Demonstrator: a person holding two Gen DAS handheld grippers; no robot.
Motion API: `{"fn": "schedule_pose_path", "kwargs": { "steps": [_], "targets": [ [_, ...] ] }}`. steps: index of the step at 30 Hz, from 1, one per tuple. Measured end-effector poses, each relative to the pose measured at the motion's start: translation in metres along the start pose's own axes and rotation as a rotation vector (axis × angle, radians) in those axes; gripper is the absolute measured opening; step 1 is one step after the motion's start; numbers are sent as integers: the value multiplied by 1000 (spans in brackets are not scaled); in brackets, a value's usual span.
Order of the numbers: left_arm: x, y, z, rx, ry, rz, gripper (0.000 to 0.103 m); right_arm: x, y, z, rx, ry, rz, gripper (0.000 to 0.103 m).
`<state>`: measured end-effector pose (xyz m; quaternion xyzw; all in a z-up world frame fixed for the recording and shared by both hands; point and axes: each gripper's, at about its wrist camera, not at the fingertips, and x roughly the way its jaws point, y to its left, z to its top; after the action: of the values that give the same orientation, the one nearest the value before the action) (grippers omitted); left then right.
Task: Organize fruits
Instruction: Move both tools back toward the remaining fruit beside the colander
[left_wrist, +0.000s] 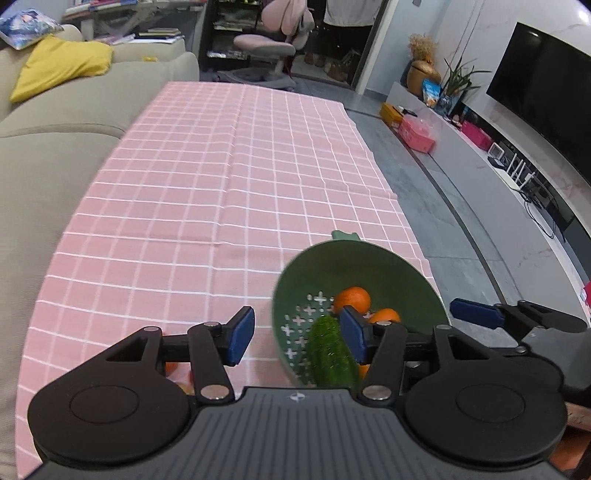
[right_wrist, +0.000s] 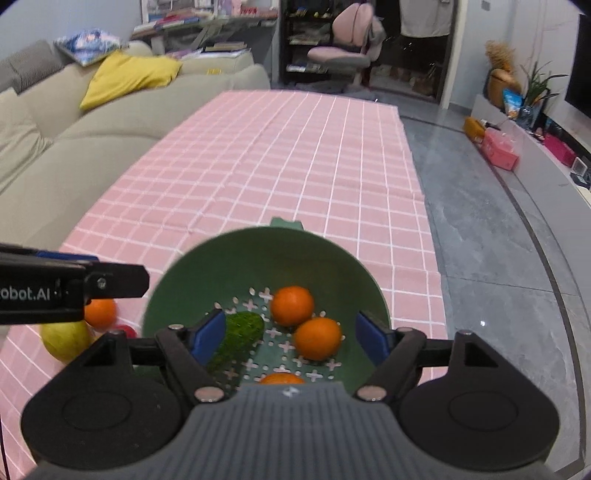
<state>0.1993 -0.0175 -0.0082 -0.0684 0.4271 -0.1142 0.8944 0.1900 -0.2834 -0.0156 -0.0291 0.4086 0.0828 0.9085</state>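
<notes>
A green colander bowl (right_wrist: 266, 254) sits on the pink checked tablecloth (right_wrist: 295, 155) near its front right edge. Inside lie a bumpy green cucumber (right_wrist: 240, 332) and three oranges, two in plain view (right_wrist: 291, 304) (right_wrist: 317, 338). My right gripper (right_wrist: 291, 338) hovers over the bowl, open, with nothing pressed between its blue pads. My left gripper (left_wrist: 297, 336) hangs open over the bowl's (left_wrist: 354, 266) left rim, holding nothing; the cucumber (left_wrist: 328, 350) shows past it. Left of the bowl an orange (right_wrist: 99, 312), a yellow-green fruit (right_wrist: 66, 339) and something red (right_wrist: 125, 328) lie on the cloth.
A beige sofa (right_wrist: 92, 140) with a yellow cushion (right_wrist: 129, 75) runs along the table's left side. Grey floor (right_wrist: 480, 240) lies to the right of the table edge. A TV (left_wrist: 546, 92) and low shelf stand far right; a pink chair (right_wrist: 347, 48) stands behind.
</notes>
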Motion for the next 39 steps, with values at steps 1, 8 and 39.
{"fn": "schedule_pose_path", "kwargs": {
  "steps": [1,8,39],
  "targets": [
    [-3,2,-1,1,-4,5,63,-5,2,0,13,-15,5,75],
    [-27,29,-17,-21,-19,60,63,-30,31,-5,27,-85,67,75],
    [-20,147,-65,-356,34,56,65,17,160,-28,-452,-49,260,44]
  ]
}}
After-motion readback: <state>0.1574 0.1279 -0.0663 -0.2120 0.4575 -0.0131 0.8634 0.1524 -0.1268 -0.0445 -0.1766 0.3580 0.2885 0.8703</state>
